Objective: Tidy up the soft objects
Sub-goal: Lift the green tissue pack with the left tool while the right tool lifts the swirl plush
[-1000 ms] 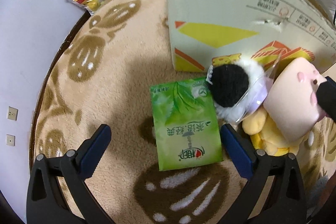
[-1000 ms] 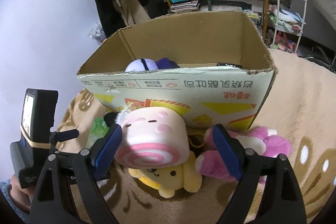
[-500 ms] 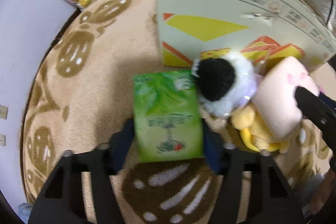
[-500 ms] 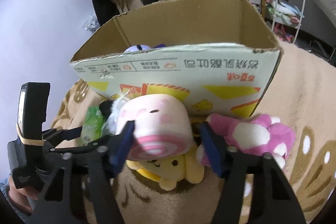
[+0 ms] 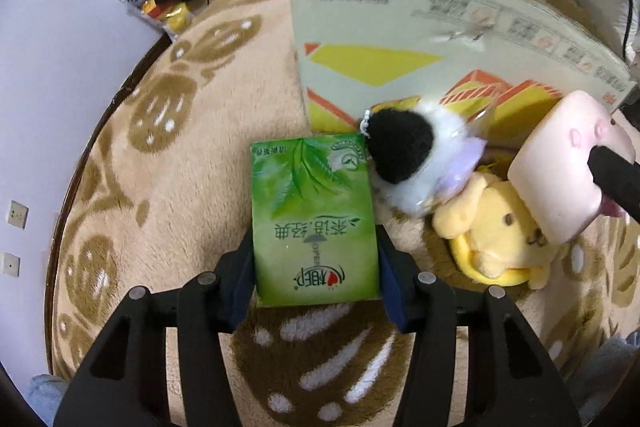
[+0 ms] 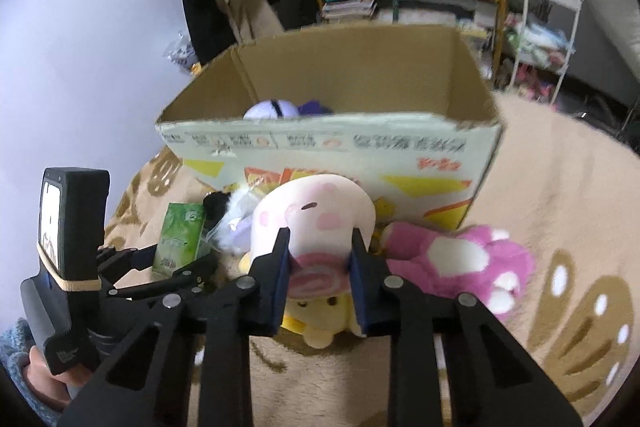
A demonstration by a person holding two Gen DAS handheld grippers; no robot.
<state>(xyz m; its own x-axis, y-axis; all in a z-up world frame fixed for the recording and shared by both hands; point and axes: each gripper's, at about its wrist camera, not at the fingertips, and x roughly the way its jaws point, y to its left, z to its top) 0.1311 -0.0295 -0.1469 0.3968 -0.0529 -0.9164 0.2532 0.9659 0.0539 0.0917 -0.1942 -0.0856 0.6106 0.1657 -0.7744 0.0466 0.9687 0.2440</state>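
**Both grippers clamp down on soft goods beside the box**

Since a second ago both sets of jaws have come in from wide apart. Now the left gripper [image 5: 316, 259] pinches the green tissue pack [image 5: 314, 223] by its long sides, pads pressed flat against it; the pack's far end sits against a black-and-white fluffy toy [image 5: 416, 159]. Meanwhile the right gripper [image 6: 318, 259] is closing on the pink roll-cake plush [image 6: 316, 215], whose sides already bulge in between the blue pads. That plush rides just above a yellow dog plush [image 6: 316, 319] lying on the beige patterned rug [image 6: 560, 211]. Beside it, to the right, lies a pink paw plush [image 6: 460, 259]. Just behind all of them stands the open cardboard box [image 6: 340, 147], with a pale purple toy [image 6: 272, 109] showing over its front rim
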